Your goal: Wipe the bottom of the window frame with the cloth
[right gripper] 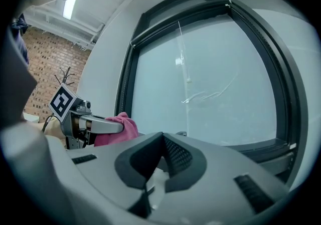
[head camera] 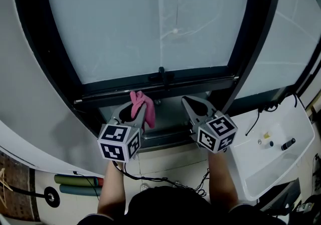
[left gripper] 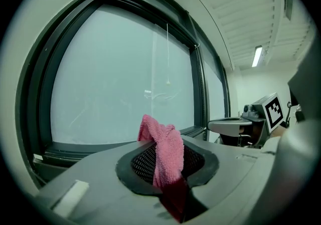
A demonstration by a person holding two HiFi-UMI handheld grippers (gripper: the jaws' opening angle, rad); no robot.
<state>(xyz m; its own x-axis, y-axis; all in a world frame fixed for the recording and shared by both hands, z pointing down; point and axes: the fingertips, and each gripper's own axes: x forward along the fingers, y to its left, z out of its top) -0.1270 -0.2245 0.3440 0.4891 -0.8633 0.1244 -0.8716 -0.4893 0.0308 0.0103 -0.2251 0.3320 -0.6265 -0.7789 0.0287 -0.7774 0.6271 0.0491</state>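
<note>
A pink cloth (head camera: 142,108) is pinched in my left gripper (head camera: 134,107), which is shut on it; the cloth (left gripper: 166,155) sticks up and folds over between the jaws. The gripper hovers just in front of the dark bottom rail of the window frame (head camera: 150,86). My right gripper (head camera: 189,103) is beside it to the right, its jaws closed together with nothing between them. From the right gripper view the left gripper and the cloth (right gripper: 118,128) show at the left. The bottom rail (left gripper: 70,147) runs below the pane.
A small black handle (head camera: 161,73) sits on the bottom rail. A white tray-like ledge (head camera: 281,159) with small items lies at the right. Cables (head camera: 165,181) trail below the sill. A brick wall (right gripper: 47,63) is at the far left.
</note>
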